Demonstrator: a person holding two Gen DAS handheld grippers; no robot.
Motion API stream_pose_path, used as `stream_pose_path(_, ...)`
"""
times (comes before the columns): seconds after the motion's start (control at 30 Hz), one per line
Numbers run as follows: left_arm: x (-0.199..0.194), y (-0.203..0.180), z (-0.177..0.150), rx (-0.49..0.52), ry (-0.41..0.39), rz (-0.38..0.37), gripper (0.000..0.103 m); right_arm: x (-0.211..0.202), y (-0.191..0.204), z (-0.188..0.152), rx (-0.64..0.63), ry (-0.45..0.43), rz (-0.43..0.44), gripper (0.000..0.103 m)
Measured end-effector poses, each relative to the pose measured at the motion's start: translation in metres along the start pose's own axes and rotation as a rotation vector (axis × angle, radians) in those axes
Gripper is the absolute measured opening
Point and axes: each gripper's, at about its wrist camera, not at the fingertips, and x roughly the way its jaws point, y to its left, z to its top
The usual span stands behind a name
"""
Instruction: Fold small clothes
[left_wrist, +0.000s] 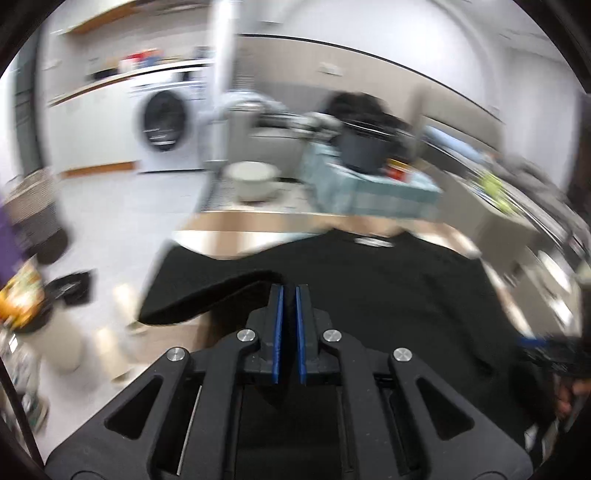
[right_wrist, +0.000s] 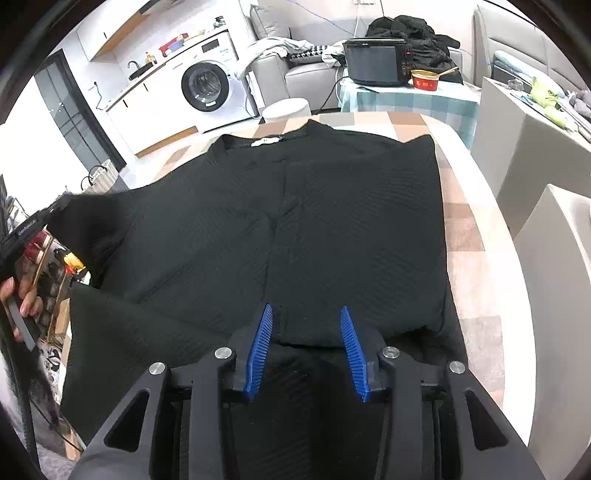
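Note:
A black ribbed shirt (right_wrist: 332, 221) lies flat on the checked table (right_wrist: 476, 258), its collar and white label at the far side. My left gripper (left_wrist: 290, 291) is shut on the shirt's sleeve, which hangs lifted off the table's left side (left_wrist: 207, 299). In the right wrist view that gripper (right_wrist: 55, 210) shows at the left edge with the sleeve end in it and a hand (right_wrist: 22, 295) behind it. My right gripper (right_wrist: 306, 314) stands open just above the near hem, its blue pads apart with nothing pinched. The left wrist view is blurred.
Beyond the table stand a washing machine (right_wrist: 207, 88), a white round bin (right_wrist: 286, 109), a grey sofa with clothes, and a small table with a teal checked cloth (right_wrist: 406, 99) bearing a black oven and a red bowl. White boxes (right_wrist: 535, 147) stand close on the right.

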Motion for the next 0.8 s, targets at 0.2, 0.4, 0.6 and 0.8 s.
stream_pose_path(0.2,0.047,-0.076,-0.029,0.074,0.214,-0.186,0.011,-0.009,-0.001,-0.002,0.015,-0.017,-0.009,0.041)
stream_pose_path(0.4,0.030,-0.036,-0.041,-0.009,0.167,-0.094,0.064,-0.017,-0.006,-0.006,0.024,-0.024,-0.024,0.042)
stream_pose_path(0.6,0.048,0.028,-0.066,-0.051,0.257,0.077,0.064,-0.013,-0.010,-0.003,0.031,-0.028,-0.021,0.042)
stream_pose_path(0.8,0.050,0.050,-0.101,0.007,0.356,0.138,0.064,0.011,-0.013,-0.007,0.011,0.082,-0.037,0.043)
